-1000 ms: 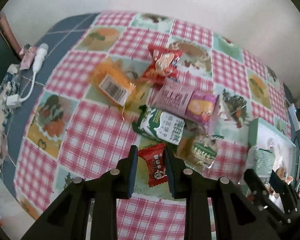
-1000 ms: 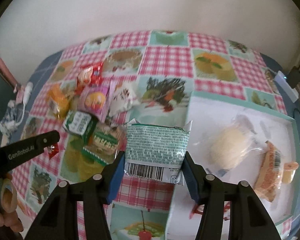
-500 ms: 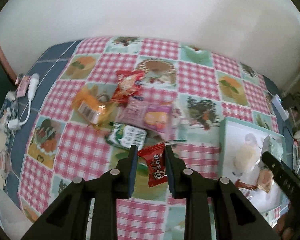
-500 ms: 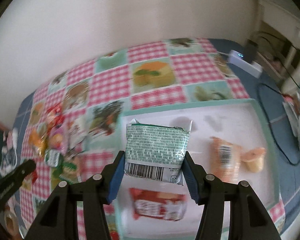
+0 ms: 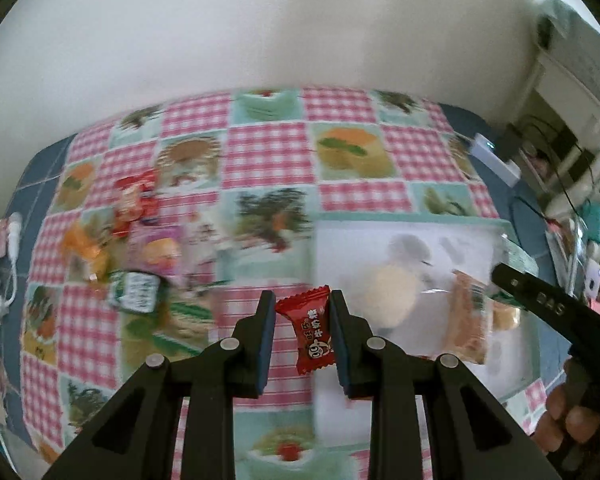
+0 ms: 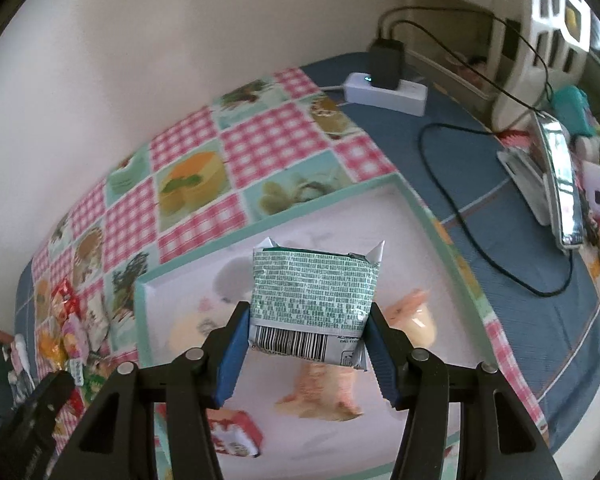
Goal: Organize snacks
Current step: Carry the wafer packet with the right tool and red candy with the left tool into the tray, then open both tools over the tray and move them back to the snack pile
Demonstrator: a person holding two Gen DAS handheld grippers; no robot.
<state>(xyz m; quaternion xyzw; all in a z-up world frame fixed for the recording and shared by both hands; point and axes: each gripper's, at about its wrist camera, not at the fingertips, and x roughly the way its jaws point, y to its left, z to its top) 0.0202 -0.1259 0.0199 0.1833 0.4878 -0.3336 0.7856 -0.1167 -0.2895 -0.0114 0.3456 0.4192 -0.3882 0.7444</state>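
My left gripper (image 5: pixel 302 334) is shut on a small red candy wrapper (image 5: pixel 310 330) and holds it above the table beside the left edge of the white tray (image 5: pixel 412 226). My right gripper (image 6: pixel 306 344) is shut on a green and white printed snack packet (image 6: pixel 314 294) and holds it over the middle of the white tray (image 6: pixel 268 232) with the mint rim. In the tray lie a pale round bun (image 5: pixel 388 294), an orange wrapped snack (image 5: pixel 466 320) and a red and white packet (image 6: pixel 236 434). A pile of loose snacks (image 5: pixel 136 256) lies on the checked tablecloth at the left.
A white power strip (image 6: pixel 386 90) with a black plug and cables lies on the blue cloth behind the tray. A phone on a stand (image 6: pixel 558 184) and small clutter stand at the right. A white cable and charger (image 5: pixel 8 264) lie at the table's left edge. A wall is behind the table.
Both grippers have swung right, away from the snack pile and towards the tray. The right gripper now holds its packet over the tray's middle. Both grips are unchanged.
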